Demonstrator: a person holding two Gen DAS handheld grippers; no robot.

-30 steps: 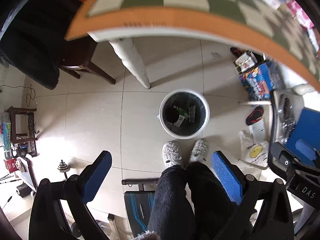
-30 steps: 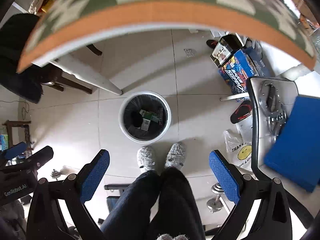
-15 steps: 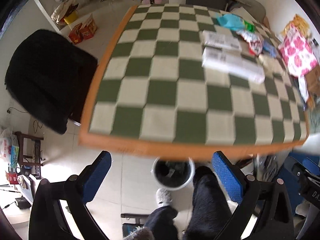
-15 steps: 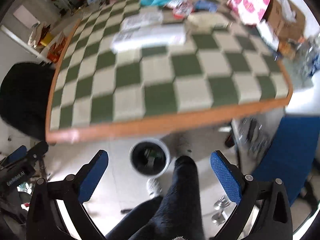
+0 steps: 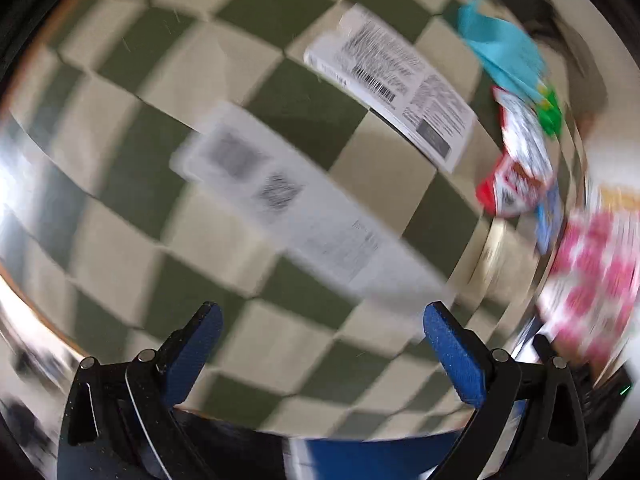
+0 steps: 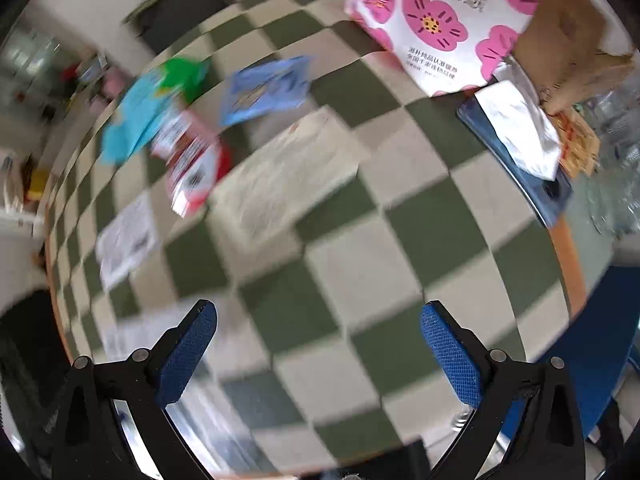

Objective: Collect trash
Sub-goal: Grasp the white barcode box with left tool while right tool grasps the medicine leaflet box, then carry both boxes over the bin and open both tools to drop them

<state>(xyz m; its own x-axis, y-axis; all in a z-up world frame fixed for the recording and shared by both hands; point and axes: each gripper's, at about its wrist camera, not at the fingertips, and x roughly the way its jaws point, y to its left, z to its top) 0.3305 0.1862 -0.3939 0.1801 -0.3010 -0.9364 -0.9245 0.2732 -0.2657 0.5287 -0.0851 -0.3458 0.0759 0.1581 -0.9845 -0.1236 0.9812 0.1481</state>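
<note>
Checkered table (image 5: pixel 120 208) holds wrappers (image 5: pixel 516 160); both tongs agape.

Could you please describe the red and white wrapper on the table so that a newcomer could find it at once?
Start from the green and cream checkered tablecloth. Among the litter on it, the red and white wrapper lies just below the light blue wrapper and left of a long pale packet. It is the only red piece there.

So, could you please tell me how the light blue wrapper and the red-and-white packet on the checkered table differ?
The light blue wrapper is plain pale blue; the red-and-white packet is red-edged with a printed white face. The wrapper lies farther from the right hand-held gripper, the packet nearer. They touch or overlap, both blurred, on the table.
</note>
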